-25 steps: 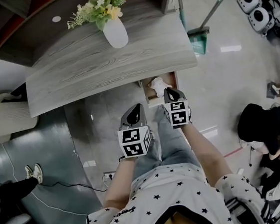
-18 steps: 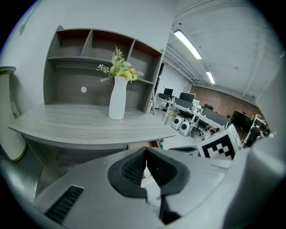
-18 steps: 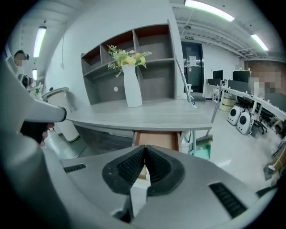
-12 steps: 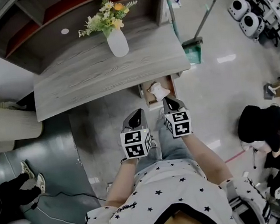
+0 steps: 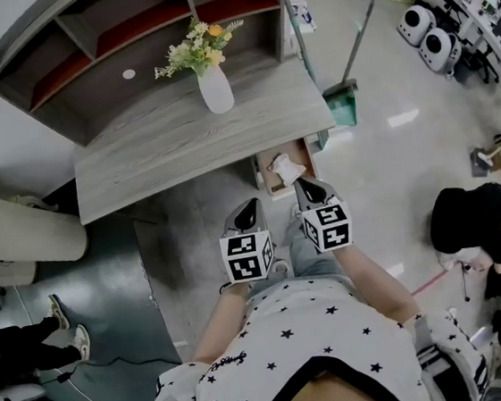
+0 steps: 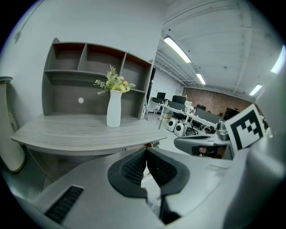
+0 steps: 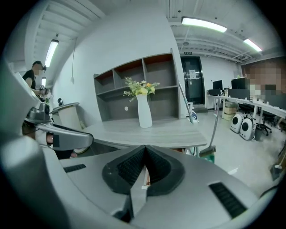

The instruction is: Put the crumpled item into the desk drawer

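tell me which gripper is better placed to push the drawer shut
Right, probably. The right gripper points at the open drawer holding the crumpled item, with its jaws shut; the left gripper sits further left, off the drawer's line.

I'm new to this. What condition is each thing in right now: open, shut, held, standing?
Drawer: open.
Crumpled item: lying in the drawer, not gripped.
Left gripper: fingers together, empty.
Right gripper: fingers together, empty.
Vase: upright on the desk, holding flowers.
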